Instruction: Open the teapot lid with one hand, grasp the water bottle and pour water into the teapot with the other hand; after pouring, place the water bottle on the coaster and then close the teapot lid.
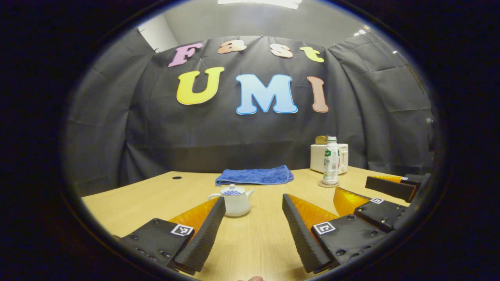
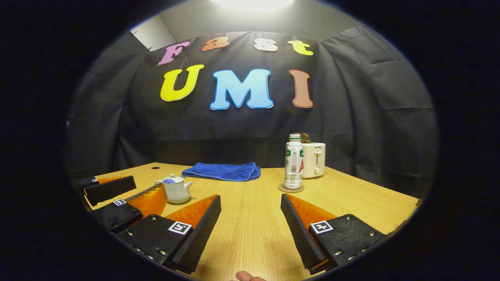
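A small white teapot (image 1: 234, 201) with a blue-patterned lid (image 1: 233, 191) sits on the wooden table, lid on. My left gripper (image 1: 254, 205) hovers open just in front of it and slightly to its right, nothing between its fingers. A water bottle (image 1: 331, 161) with a green and white label stands upright on a round coaster (image 1: 328, 184) at the right rear. In the right gripper view the bottle (image 2: 293, 162) and coaster (image 2: 291, 189) lie ahead, a little right of centre. My right gripper (image 2: 250, 203) is open and empty, well short of the bottle. The teapot (image 2: 175, 189) appears at its left.
A folded blue towel (image 1: 254, 175) lies at the back of the table (image 1: 254, 242). A white toaster (image 2: 313, 159) holding a slice of bread stands behind the bottle. The black cloth wall closes the back. A small dark hole (image 1: 176, 177) marks the table's far left.
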`<move>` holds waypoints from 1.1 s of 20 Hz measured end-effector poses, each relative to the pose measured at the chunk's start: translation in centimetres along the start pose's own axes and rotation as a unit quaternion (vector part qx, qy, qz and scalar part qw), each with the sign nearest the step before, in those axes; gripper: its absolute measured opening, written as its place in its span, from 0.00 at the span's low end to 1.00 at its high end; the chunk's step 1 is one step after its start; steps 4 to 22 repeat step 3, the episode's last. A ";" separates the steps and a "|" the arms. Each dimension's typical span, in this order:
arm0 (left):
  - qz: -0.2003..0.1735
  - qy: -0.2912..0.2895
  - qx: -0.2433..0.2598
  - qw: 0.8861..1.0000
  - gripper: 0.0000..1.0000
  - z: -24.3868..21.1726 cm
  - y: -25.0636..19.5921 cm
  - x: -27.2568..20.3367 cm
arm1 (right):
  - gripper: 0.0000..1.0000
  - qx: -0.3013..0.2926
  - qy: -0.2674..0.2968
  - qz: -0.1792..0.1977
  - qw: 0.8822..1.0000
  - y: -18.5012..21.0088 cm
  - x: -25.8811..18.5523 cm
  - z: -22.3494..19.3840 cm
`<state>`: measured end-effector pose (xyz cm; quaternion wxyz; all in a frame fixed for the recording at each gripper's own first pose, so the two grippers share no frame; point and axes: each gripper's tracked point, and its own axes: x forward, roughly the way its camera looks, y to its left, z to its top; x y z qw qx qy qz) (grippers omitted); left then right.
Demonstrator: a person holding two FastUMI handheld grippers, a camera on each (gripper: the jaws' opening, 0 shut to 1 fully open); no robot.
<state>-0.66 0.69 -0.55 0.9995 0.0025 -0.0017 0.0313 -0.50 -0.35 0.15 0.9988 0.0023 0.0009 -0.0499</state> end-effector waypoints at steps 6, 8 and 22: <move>0.005 0.001 -0.001 1.000 0.99 0.0 -0.1 0.1 | 0.95 0.001 0.000 0.001 1.000 0.0 -0.3 -0.1; 0.005 0.001 -0.001 1.000 0.99 0.0 -0.1 0.1 | 0.95 0.001 0.000 0.001 1.000 0.0 -0.3 -0.1; 0.005 0.001 -0.001 1.000 0.99 0.0 -0.1 0.1 | 0.95 0.001 0.000 0.001 1.000 0.0 -0.3 -0.1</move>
